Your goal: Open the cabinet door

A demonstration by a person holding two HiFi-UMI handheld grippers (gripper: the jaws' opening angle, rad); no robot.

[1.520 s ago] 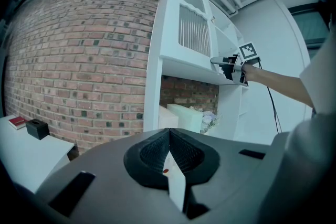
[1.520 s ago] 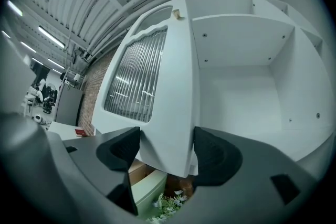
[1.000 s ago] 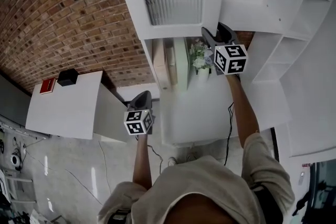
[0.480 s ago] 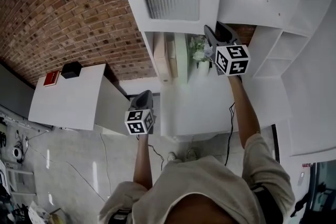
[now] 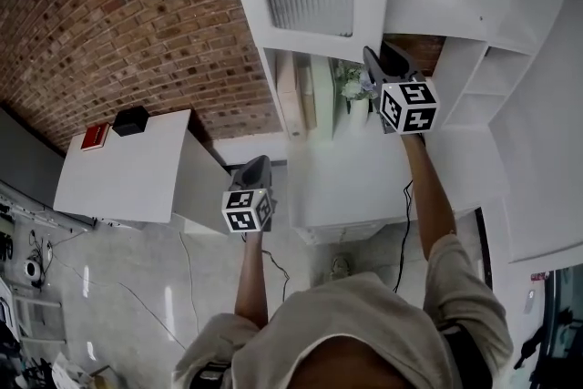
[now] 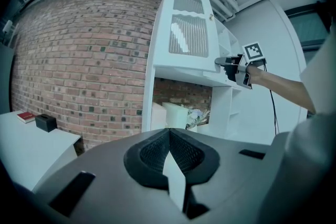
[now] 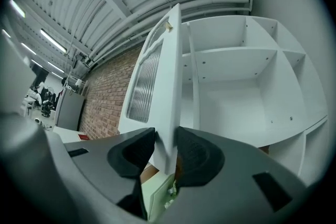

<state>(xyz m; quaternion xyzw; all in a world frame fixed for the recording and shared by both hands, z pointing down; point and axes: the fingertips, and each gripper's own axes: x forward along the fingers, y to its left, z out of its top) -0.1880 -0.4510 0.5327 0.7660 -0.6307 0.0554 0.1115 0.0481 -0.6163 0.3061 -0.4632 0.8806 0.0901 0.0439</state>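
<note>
1. Our right tool [image 7: 167, 152], its jaws just closing, clamps the cabinet door [image 7: 157, 76] by its edge.
2. The door stands swung out from the shelves [image 7: 236, 52]; we judge it mostly open.
3. Our left tool [image 6: 169, 136] hangs closed and empty.

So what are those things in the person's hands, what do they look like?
Each is a dark grey, wedge-shaped tool: the left gripper and the right gripper have black textured pads and carry a white cube with black square markers. The person wears a light short-sleeved shirt.

R gripper [image 7: 167, 150] fingers just closed onto door [image 5: 369, 5] edge.
</note>
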